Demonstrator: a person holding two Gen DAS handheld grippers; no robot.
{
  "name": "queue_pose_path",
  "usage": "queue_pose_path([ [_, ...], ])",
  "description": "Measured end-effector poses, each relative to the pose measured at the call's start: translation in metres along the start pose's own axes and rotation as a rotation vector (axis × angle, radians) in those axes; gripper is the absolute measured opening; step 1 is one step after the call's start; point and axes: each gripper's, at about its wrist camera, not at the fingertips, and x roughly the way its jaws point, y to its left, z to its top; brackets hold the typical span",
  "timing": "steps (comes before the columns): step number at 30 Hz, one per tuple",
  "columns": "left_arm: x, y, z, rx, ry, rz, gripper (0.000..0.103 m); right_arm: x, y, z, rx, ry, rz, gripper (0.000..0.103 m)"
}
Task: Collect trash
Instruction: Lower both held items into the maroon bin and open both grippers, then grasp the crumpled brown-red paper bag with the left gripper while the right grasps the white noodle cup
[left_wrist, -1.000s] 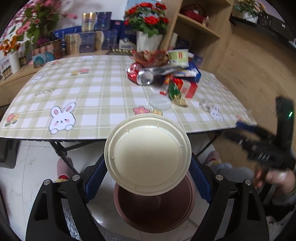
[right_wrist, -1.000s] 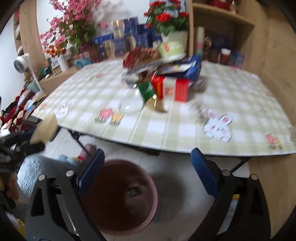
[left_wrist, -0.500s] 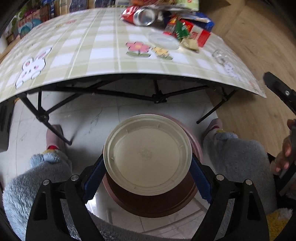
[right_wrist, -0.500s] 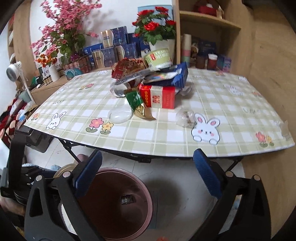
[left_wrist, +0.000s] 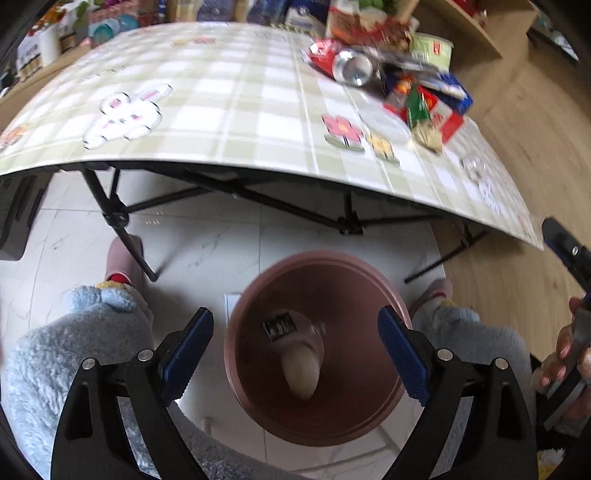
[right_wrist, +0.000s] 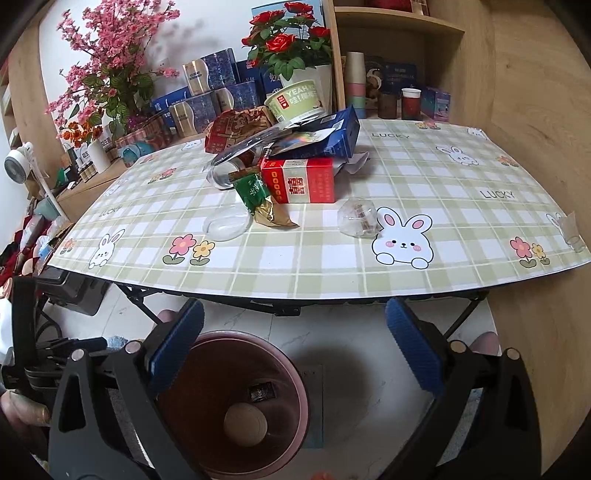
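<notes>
Both claws hang over the round pink bin (left_wrist: 317, 347), fingers spread wide and holding nothing: the left gripper (left_wrist: 295, 354) straight above its mouth, the right gripper (right_wrist: 295, 350) nearer the table (right_wrist: 332, 273). A pale round lid (left_wrist: 301, 371) lies inside the bin, smooth and blurred. Only the right view shows the trash pile beyond the bin clearly: a red carton (right_wrist: 299, 181), a green foil packet (right_wrist: 255, 192), a clear plastic dome (right_wrist: 226, 223).
</notes>
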Motion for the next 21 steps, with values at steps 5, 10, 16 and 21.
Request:
queue_pose_path([
  [5,-0.019,0.003,0.006,-0.028,-0.089,-0.003,0.088,-0.001,-0.005,0.005,0.003,-0.008,-0.015,0.097],
  [10,-0.035,0.000,0.022,-0.025,-0.150,0.004,0.088,-0.001,-0.016,0.018,0.006,-0.021,-0.031,0.097],
  [16,-0.046,-0.006,0.053,0.026,-0.196,0.011,0.088,-0.004,-0.028,0.037,0.016,-0.043,-0.033,0.097],
  [21,-0.044,-0.023,0.094,0.090,-0.224,0.004,0.088,0.000,-0.036,0.053,0.015,-0.064,-0.009,0.097],
])
